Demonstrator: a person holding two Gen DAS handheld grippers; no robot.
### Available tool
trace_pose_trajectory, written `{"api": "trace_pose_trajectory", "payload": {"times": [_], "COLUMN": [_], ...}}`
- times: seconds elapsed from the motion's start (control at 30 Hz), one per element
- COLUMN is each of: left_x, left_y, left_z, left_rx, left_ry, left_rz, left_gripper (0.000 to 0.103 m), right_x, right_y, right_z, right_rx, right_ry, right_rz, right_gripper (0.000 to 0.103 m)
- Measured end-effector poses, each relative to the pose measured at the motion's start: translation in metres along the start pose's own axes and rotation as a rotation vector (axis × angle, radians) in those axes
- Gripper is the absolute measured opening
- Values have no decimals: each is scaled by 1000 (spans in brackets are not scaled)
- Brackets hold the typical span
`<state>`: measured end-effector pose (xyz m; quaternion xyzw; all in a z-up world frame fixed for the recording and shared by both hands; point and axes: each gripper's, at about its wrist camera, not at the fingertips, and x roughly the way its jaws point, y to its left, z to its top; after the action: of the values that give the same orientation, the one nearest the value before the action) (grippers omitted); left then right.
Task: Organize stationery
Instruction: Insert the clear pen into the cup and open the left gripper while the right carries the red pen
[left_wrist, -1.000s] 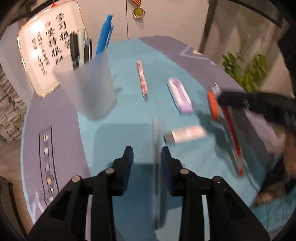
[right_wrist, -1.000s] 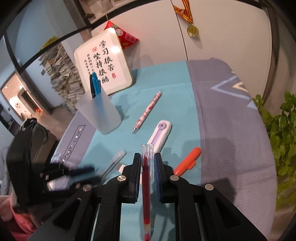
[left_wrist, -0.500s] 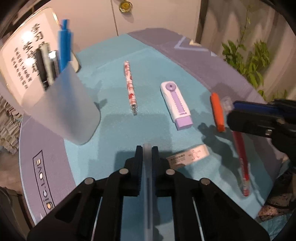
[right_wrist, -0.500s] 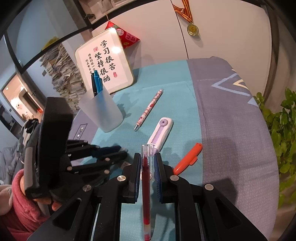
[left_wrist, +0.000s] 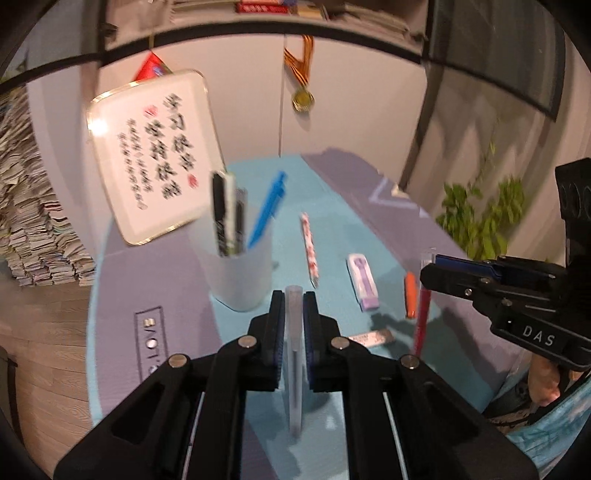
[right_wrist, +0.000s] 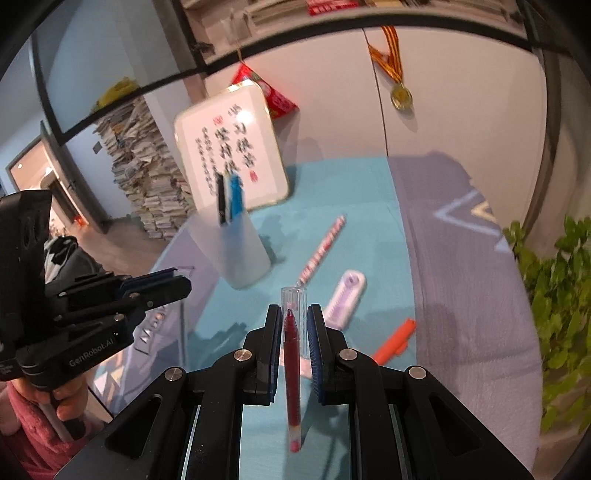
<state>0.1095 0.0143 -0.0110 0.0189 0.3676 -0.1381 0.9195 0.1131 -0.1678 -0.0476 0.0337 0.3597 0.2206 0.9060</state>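
Observation:
My left gripper (left_wrist: 294, 299) is shut on a frosted clear pen (left_wrist: 294, 354), lifted off the table just in front of the translucent pen cup (left_wrist: 240, 280). That cup holds black pens and a blue pen (left_wrist: 266, 214). My right gripper (right_wrist: 293, 314) is shut on a red pen (right_wrist: 291, 373) with a clear cap, also raised. On the teal mat lie a pink patterned pen (left_wrist: 309, 247), a purple-white correction tape (left_wrist: 362, 281), an orange marker (left_wrist: 410, 295) and a small white eraser (left_wrist: 371, 338). In the left wrist view the right gripper (left_wrist: 428, 271) shows with the red pen (left_wrist: 421, 317).
A framed calligraphy board (left_wrist: 155, 155) leans behind the cup. A green plant (right_wrist: 554, 295) stands right of the table. Stacked papers (right_wrist: 147, 184) rise at the left. A medal (right_wrist: 400, 98) hangs on the cabinet. A person's hand (right_wrist: 55, 402) in a pink sleeve holds the left gripper (right_wrist: 173, 284).
The left gripper closed on the clear pen and lifted it toward the cup. The right gripper rose a little with the red pen still in it.

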Motion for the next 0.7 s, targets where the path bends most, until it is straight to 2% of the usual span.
{"api": "trace_pose_trajectory", "payload": {"times": [0.27, 0.47, 0.7], "left_x": [-23, -45, -58], "left_y": [7, 7, 15], "left_z": [15, 41, 71], "left_rx": [-37, -34, -50], "left_ry": [-81, -186, -336], "left_rz": [21, 24, 126], "left_gripper": [7, 7, 7], "right_x": [-8, -17, -14], "right_y": [31, 43, 42], "right_z": [24, 38, 33], "right_rx": [-49, -56, -43], "right_ry": [-68, -123, -96], "right_rz": [-35, -54, -47], "right_gripper": [15, 15, 15]}}
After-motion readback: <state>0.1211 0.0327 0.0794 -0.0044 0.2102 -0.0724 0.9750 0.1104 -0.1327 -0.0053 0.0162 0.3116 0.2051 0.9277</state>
